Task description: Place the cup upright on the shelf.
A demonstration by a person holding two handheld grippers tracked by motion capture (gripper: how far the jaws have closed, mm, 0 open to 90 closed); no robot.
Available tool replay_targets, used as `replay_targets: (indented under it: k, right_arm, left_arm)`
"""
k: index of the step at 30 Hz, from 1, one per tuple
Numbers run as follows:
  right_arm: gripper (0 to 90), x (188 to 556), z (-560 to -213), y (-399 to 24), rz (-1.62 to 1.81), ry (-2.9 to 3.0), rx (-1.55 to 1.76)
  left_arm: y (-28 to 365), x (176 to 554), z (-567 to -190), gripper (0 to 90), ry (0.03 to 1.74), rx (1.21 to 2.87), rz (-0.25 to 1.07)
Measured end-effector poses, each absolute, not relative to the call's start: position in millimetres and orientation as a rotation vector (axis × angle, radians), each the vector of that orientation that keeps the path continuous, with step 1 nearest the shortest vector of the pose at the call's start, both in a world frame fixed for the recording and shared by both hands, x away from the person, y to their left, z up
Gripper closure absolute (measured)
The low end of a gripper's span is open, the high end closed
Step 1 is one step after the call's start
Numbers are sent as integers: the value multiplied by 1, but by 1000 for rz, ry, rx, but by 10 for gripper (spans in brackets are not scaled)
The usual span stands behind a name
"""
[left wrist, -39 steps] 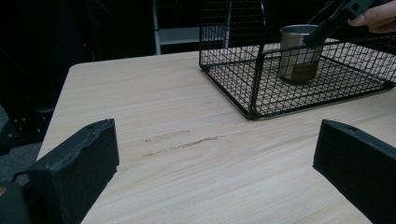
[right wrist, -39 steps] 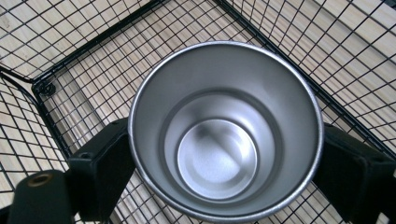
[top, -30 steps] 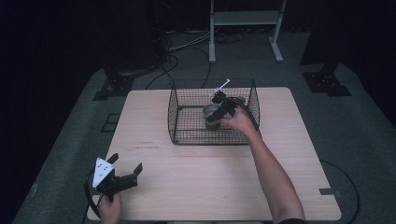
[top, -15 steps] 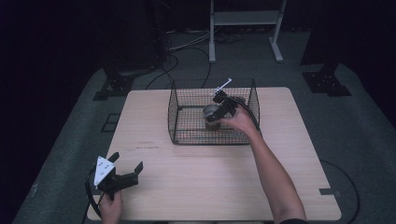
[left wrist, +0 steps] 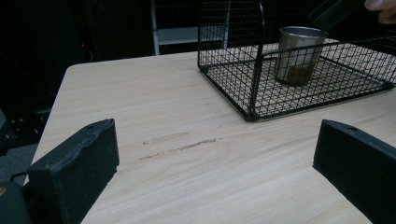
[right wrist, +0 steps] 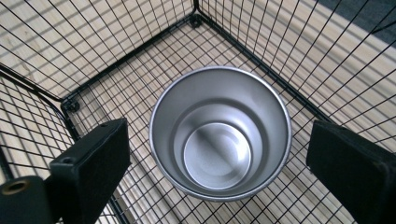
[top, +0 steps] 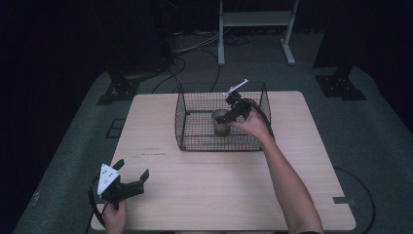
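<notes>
While a person works at a pale wooden counter (top: 229, 185), a single metal cup (top: 220, 121) stands upright on the floor of a black wire basket (top: 195, 127) near the counter's far edge. The cup is plain brushed steel, round and slightly tapered; the right gripper view looks straight down its mouth (right wrist: 219, 133) to a stepped, shining bottom, while the left gripper view catches it from the side (left wrist: 299, 55) and shows a brownish tint low on its wall. The right gripper (top: 233, 110) hangs over the cup inside the basket, and its fingers (right wrist: 91, 163) have just been opening: they stand spread on either side of the rim, with clear gaps and wire mesh showing between pads and metal, so the cup sits between them without being pinched. The left gripper (top: 130, 171) rests at the near left corner of the counter, well apart from the basket, its fingers (left wrist: 77, 163) spread wide over bare wood with nothing between them. The left gripper view also picks out faint scuff marks (left wrist: 180, 145) in the wood grain, which the high view shows as a thin line of marks. The high view alone takes in the person's forearm (top: 287, 185) reaching in from the near edge, the dark floor (top: 370, 146) around the counter and a white frame (top: 255, 19) behind it. The count: one cup, one basket, two grippers.
</notes>
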State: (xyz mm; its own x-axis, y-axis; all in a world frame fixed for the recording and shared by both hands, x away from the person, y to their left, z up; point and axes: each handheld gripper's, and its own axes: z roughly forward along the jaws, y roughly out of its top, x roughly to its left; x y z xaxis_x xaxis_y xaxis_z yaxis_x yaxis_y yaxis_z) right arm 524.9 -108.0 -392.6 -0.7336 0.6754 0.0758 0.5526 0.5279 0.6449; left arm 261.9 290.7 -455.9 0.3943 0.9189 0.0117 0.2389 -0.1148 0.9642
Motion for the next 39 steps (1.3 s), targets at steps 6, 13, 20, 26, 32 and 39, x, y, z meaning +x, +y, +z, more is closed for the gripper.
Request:
replay_targets:
  k: [6,13,20,26,32,39]
  right_arm:
    - [55,520,-384,-109,1017,2570,1040]
    - [56,511,-371,-113,1055,2550,1025]
    - [59,501,-363,-117,1095,2538,1006]
    - [63,495,-358,-118,1089,2549,988]
    - [63,491,-355,-121,1088,2554,981]
    - [119,485,-350,-126,1106,2548,975]
  left_arm:
    - [291,261,-456,0,1051,1610,816]
    - [291,260,-456,0,1047,1608,814]
    - [291,260,-456,0,1047,1614,814]
    - [290,260,-456,0,1045,1615,816]
    - [290,260,-456,0,1046,1615,817]
    - [289,261,-456,0,1047,1615,815]
